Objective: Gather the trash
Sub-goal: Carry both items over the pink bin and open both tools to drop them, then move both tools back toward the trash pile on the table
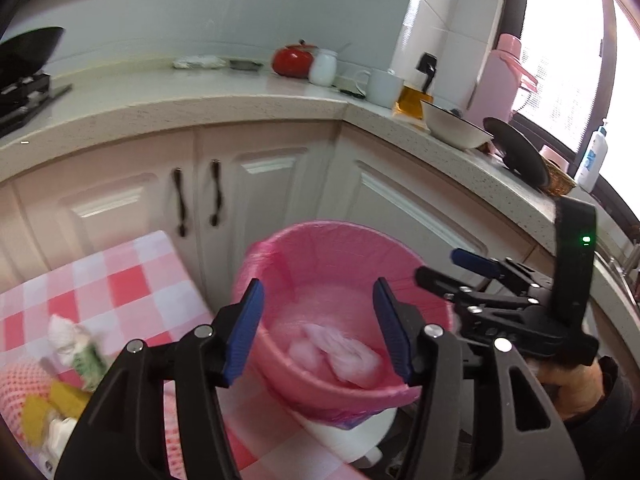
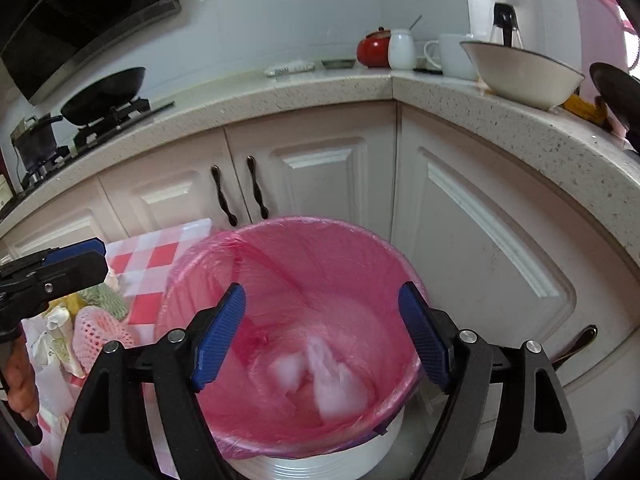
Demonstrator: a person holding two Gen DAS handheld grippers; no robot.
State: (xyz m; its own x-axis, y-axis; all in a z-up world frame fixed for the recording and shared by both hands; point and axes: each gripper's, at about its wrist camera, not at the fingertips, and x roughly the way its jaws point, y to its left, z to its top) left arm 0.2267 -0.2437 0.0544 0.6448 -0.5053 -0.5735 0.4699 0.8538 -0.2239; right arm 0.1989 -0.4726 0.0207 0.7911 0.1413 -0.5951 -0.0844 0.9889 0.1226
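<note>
Two pale wads of trash (image 2: 320,376) lay blurred at the bottom of the bin (image 2: 288,462), inside its pink liner (image 2: 320,264); whether they were tissue or wrapping could not be told. The white bin stood on the floor against the corner cupboards (image 2: 320,172), just beside a table (image 1: 132,276) with a pink-and-white checked cloth. Left gripper (image 1: 320,328) hung over the bin's rim, blue pads (image 1: 244,336) apart, nothing between them. Right gripper (image 2: 322,342) was likewise over the bin mouth, jaws spread wider, empty. In the left wrist view the right gripper appeared at the far right with a hand (image 1: 576,388) on its grip; in the right wrist view the left gripper came in from the left edge over the table. More trash sat on the table near the bin: a pink foam net (image 2: 104,332), a green-patterned wad (image 2: 106,296), crumpled white paper (image 2: 56,320) and something yellow (image 1: 44,408). Above the cupboards ran a speckled worktop (image 2: 280,96) round the corner, carrying a red pot (image 2: 374,50), a white jar (image 2: 402,50), a mug (image 2: 452,56), a large white bowl (image 2: 520,76) and a dark plate (image 1: 516,152) propped on edge. A wok (image 2: 104,94) sat on the hob at left, under a black hood (image 2: 80,20). A pink flask (image 1: 500,76) stood by the window.
</note>
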